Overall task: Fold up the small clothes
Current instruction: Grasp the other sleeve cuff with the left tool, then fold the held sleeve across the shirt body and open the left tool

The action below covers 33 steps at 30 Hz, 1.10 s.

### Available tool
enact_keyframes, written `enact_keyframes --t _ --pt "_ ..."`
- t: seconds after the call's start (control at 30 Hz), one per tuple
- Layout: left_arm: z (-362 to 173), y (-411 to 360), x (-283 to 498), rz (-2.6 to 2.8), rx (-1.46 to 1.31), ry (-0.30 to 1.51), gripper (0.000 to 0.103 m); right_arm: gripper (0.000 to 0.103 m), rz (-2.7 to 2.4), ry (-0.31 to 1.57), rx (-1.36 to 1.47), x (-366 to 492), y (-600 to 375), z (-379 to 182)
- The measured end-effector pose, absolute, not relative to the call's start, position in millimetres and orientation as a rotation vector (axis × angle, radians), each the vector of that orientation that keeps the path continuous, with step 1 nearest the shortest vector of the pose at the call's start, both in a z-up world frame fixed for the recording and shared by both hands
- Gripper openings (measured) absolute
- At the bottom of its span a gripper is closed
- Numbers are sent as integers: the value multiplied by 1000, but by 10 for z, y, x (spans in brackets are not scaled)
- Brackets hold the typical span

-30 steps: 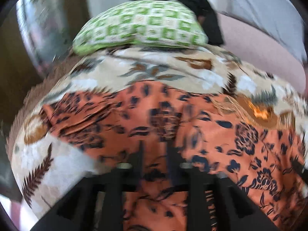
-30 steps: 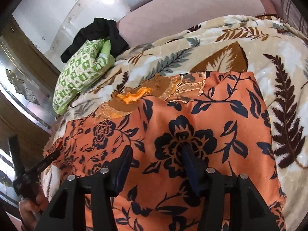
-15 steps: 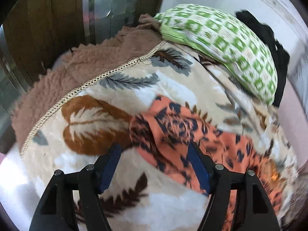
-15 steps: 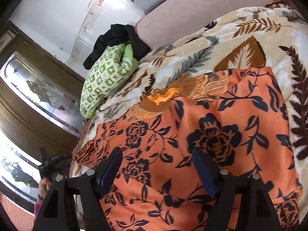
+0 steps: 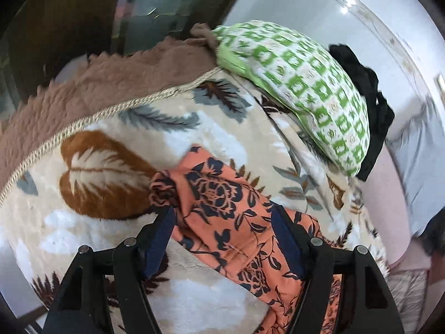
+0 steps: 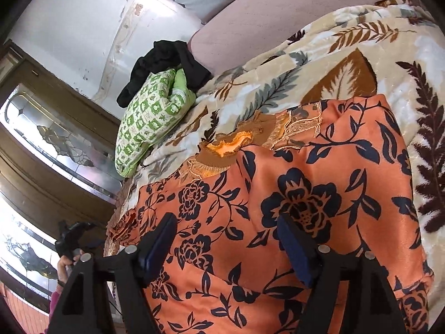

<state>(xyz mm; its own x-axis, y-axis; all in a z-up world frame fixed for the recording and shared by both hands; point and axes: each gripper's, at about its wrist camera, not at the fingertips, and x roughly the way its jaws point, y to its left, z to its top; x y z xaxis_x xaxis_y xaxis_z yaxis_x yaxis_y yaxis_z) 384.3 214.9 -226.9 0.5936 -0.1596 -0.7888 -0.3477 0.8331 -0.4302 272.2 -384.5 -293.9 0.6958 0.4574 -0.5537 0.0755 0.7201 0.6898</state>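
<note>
1. Orange floral garment (image 6: 319,194) lies spread on leaf-print blanket (image 6: 347,55).
2. Left gripper (image 5: 222,228) jaws wide, straddling the garment's sleeve end, pads clear.
3. Right gripper (image 6: 225,236) jaws wide above the garment, gripping nothing.

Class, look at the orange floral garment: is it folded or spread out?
Mostly spread: the orange floral garment lies flat across the blanket, neckline showing.

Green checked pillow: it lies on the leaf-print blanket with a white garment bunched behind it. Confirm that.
Not quite: the garment bunched behind the green checked pillow is black, not white, as the right wrist view shows. The pillow does lie on the leaf-print blanket.
</note>
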Motion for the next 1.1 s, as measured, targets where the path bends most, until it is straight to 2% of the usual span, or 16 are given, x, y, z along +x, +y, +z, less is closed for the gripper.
enact_keyframes --t 0.17,0.2,0.27,0.3,0.7,0.73,0.77,0.83,0.9,1.1 --pt "-2395 2248 3986 71 -705 946 70 78 243 784 750 2715 -3840 -2930" --pt "-2455 2280 4010 66 -729 958 68 78 241 783 745 2711 -3839 -2926" --pt "-2576 2346 4041 68 -784 985 55 78 237 779 735 2701 -3835 -2916" --pt "-2605 2364 4021 75 -792 989 53 78 237 778 737 2704 -3841 -2914" --pt "-2957 2339 4175 111 -806 1067 53 78 217 787 748 2732 -3869 -2972" --pt "-2992 2322 4187 115 -806 1066 43 78 215 787 751 2730 -3876 -2978" --pt "-3009 2317 4191 121 -796 1072 23 78 214 788 754 2733 -3884 -2983" --pt "-3040 2272 4208 119 -793 1084 9 78 205 787 756 2734 -3895 -2987" --pt "-2942 2180 4171 102 -792 1047 7 78 194 776 756 2719 -3927 -2976" --pt "-2187 1550 4012 -94 -734 912 6 78 203 739 817 2690 -4063 -2911"
